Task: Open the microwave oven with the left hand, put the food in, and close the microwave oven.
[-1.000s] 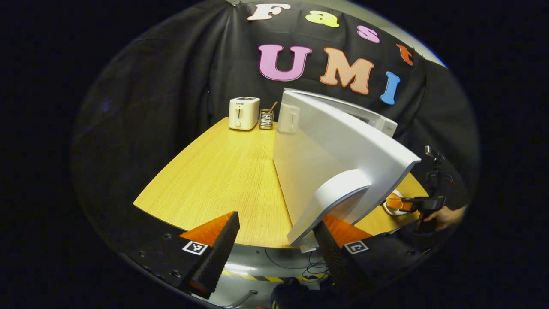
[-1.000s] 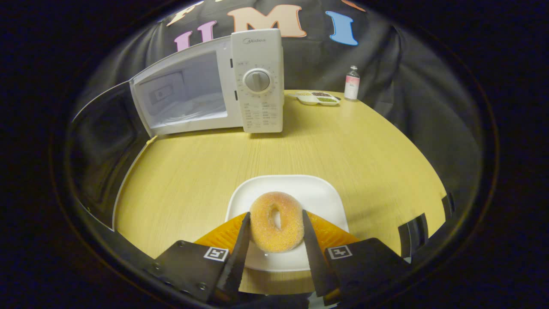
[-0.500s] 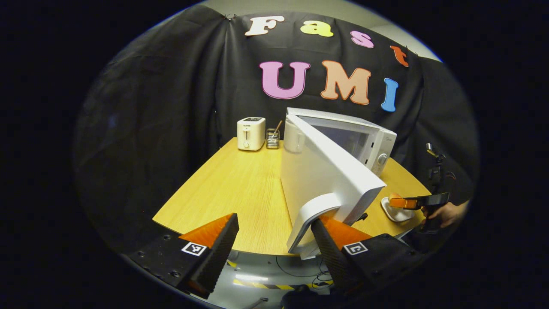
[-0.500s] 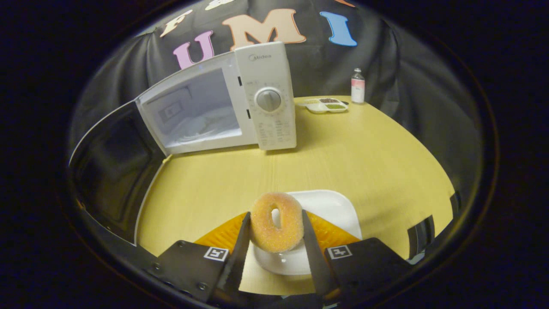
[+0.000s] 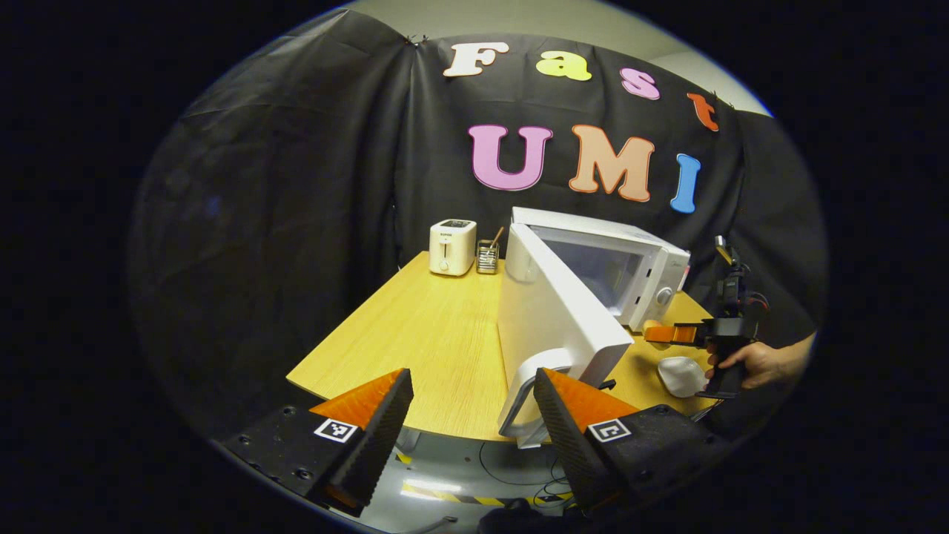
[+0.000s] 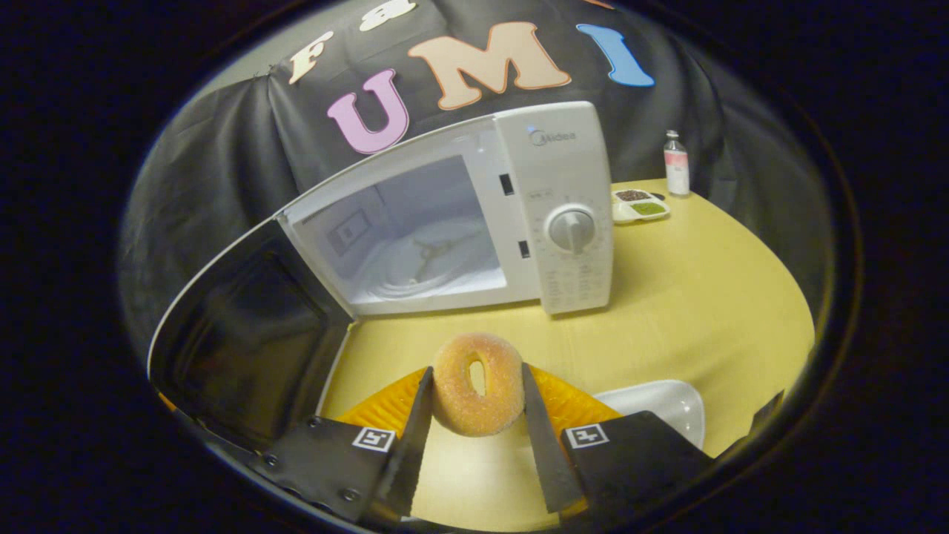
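Sugared ring doughnut lifted in front of the open microwave

In the right gripper view the right gripper (image 6: 478, 415) has both fingers pressed on the sides of the doughnut (image 6: 478, 382), a pale orange ring with a grainy sugar coat and an oval hole, held upright above the wooden table (image 6: 689, 297), the white plate (image 6: 660, 400) just beside and below it; the white microwave (image 6: 571, 215) stands behind with its door (image 6: 245, 348) swung wide, cavity facing the doughnut. In the left gripper view the left gripper (image 5: 471, 423) has its jaws apart near the door's handle (image 5: 523, 389), not clamped on it; a toaster (image 5: 452, 247) sits at the table's far end
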A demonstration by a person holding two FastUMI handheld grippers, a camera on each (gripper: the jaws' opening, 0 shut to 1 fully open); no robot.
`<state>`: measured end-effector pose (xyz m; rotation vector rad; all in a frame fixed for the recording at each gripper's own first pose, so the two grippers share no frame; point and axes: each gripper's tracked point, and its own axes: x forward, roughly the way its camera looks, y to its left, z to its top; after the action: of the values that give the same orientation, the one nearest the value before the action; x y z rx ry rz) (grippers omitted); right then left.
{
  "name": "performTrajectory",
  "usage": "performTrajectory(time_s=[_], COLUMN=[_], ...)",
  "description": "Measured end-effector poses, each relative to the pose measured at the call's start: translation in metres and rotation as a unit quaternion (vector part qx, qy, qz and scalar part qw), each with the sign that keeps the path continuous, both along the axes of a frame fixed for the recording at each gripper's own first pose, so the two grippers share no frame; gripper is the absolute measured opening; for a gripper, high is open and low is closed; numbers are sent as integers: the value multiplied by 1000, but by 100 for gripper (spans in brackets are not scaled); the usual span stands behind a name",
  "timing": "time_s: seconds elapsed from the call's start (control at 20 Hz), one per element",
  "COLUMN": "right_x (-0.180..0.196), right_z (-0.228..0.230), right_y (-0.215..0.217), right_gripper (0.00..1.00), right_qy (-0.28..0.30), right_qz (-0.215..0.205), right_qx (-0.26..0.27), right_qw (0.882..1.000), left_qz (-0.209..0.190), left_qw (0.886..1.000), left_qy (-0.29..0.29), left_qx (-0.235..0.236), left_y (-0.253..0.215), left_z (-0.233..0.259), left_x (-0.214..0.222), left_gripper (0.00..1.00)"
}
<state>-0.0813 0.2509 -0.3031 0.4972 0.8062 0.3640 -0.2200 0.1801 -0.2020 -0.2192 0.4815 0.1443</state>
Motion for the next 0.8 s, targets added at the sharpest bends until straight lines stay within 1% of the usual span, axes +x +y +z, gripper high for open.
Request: performTrajectory(time_s=[0.15, 0.25, 0.3, 0.35, 0.4, 0.45, 0.6, 0.7, 0.75, 0.8], right_x=[22, 35, 40, 46, 52, 58, 77, 89, 96, 103], right_z=[10, 15, 17, 20, 23, 26, 27, 25, 27, 29], right_y=[25, 42, 52, 60, 69, 76, 98, 111, 118, 123], right_gripper=[68, 68, 63, 63, 63, 62, 62, 62, 62, 68], right_qy=[15, 33, 45, 55, 65, 73, 96, 108, 111, 114], right_qz=[-16, -34, -45, -56, -68, -82, -120, -142, -156, -169], right_qx=[42, 78, 98, 120, 140, 160, 206, 226, 243, 253], right_qw=[999, 996, 993, 990, 986, 981, 966, 958, 951, 946], left_qz=[12, 15, 16, 16, 16, 13, 20, 25, 26, 28], left_qw=[1000, 1000, 999, 999, 999, 999, 999, 999, 999, 999], left_qy=[-11, -13, -12, -18, -32, -39, -36, -34, -30, -25], left_qx=[4, 18, 30, 42, 40, 27, -8, -9, -5, 3], left_y=[3, 5, 5, 5, 1, -6, -17, -19, -18, -16], left_z=[15, 23, 28, 35, 46, 52, 51, 53, 53, 53], left_x=[-1, -3, -3, -2, 0, 3, 4, 1, -2, -5], left_gripper=[97, 97, 97, 97, 97, 96, 97, 97, 96, 96])
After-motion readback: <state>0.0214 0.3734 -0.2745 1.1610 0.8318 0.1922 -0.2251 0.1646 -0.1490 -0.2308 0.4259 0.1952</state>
